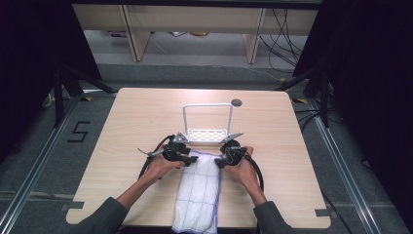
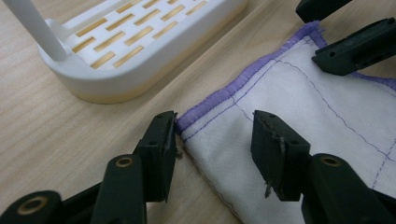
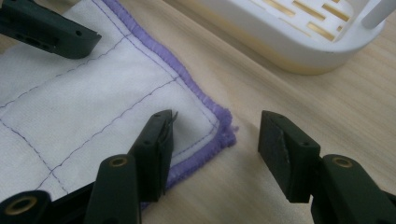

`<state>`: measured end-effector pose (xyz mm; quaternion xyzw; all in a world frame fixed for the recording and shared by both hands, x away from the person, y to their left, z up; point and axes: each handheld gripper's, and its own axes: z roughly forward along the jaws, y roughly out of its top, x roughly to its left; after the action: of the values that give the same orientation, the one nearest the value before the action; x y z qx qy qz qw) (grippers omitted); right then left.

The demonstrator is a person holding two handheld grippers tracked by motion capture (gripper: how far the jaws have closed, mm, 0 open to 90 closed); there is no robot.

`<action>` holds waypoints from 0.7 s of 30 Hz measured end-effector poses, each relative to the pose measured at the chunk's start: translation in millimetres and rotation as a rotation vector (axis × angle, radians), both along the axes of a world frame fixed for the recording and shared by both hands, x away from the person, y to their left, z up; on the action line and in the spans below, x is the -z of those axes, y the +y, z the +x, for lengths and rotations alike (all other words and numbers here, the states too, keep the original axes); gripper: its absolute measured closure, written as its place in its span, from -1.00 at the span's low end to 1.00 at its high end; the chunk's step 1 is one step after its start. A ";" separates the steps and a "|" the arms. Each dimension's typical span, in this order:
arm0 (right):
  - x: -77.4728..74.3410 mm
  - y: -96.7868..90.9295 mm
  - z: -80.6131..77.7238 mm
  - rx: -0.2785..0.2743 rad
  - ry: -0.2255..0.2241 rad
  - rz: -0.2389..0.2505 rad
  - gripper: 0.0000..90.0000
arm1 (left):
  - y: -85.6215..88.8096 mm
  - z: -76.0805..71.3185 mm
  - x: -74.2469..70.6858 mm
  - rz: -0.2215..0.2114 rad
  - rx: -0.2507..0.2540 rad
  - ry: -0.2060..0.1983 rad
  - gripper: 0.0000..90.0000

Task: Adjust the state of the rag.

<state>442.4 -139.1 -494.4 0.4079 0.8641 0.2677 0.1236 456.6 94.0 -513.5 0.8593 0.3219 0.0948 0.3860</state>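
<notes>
A white quilted cloth [image 1: 199,187] with a purple hem lies flat on the table, and its near end hangs over the front edge. My left gripper [image 1: 192,158] is at the cloth's far left corner. In the left gripper view the jaws [image 2: 215,144] stand apart around that corner of the cloth [image 2: 299,107], and the pads do not press on it. My right gripper [image 1: 218,161] is at the far right corner. Its jaws [image 3: 217,149] are open, one over the cloth [image 3: 93,107] and one over bare wood.
A white slotted rack [image 1: 208,134] with an upright wire frame stands just beyond the cloth, close to both grippers [image 2: 140,42] [image 3: 299,32]. A round cable hole [image 1: 236,103] sits at the table's far edge. Dark stands flank the table.
</notes>
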 end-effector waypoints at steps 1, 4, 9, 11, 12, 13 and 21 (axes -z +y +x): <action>-0.8 2.0 -2.6 0.033 0.014 0.000 0.03 | 0.0 0.0 0.0 0.000 0.000 0.000 0.14; 0.3 2.3 -1.6 0.022 0.007 -0.008 0.03 | -0.8 -0.5 -0.4 0.001 0.010 0.002 0.25; 0.0 2.6 -3.2 0.057 0.037 0.007 0.09 | -2.1 -2.8 -0.5 -0.010 0.039 0.014 0.52; 0.4 2.3 -3.0 0.053 0.040 0.015 0.13 | -2.7 -3.4 -0.4 -0.011 0.037 0.012 0.57; 0.6 2.0 -2.8 0.050 0.040 0.022 0.16 | -2.6 -3.0 -0.4 -0.009 0.048 0.008 0.61; 1.8 1.3 -1.2 0.018 0.025 0.032 0.20 | -2.8 -3.5 -0.7 -0.007 0.057 0.007 0.66; 1.4 2.8 -2.3 -0.010 0.030 0.057 0.58 | -2.7 -5.3 -0.7 -0.015 0.062 -0.001 0.78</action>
<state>440.1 -136.4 -495.8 0.4108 0.8601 0.2865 0.0974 451.3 91.2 -512.8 0.8659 0.2956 0.0807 0.3953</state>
